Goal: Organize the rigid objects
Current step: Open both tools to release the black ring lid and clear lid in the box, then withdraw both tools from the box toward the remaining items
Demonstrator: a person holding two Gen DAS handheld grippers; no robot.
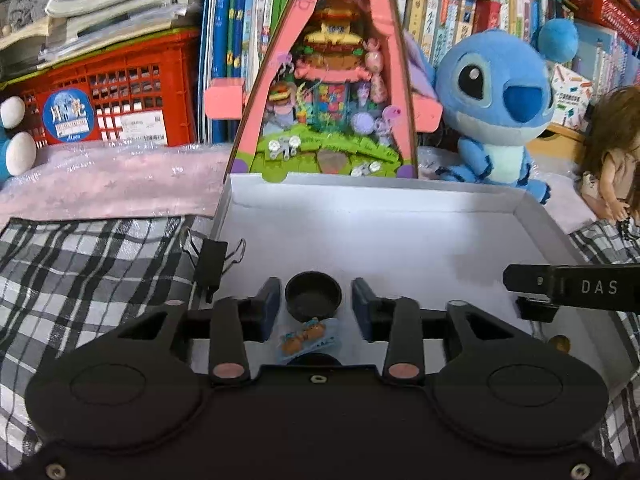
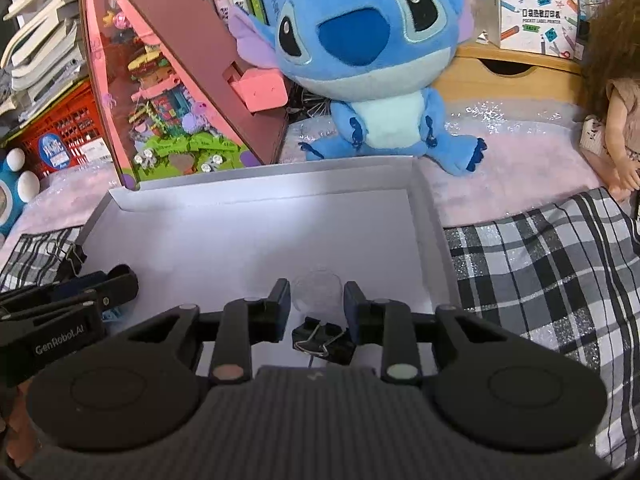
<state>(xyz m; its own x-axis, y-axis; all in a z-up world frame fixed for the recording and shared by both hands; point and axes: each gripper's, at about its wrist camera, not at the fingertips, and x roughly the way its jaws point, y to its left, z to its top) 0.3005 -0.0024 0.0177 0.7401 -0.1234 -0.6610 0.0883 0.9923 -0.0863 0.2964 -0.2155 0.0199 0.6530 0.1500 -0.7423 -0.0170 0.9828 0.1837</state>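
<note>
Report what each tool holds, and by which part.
Nothing is held. The left tool stands open around the black cap; the right tool stands open above the binder clip.

Books (image 1: pixel 436 20) packed on shelves behind the blue plush toy (image 1: pixel 496 100); red crate (image 1: pixel 116 92) far left, checked cloth (image 2: pixel 540 272) in front.

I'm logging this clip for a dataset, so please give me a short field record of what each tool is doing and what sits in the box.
container: white box, open top, on a checked cloth
left tool: open, fingers either side of a small black round lid, not touching it
also under left tool: small orange and blue trinket
right tool: open, over a clear round piece and a black binder clip
box edge: another binder clip on its left wall
backdrop: blue plush toy, doll
</note>
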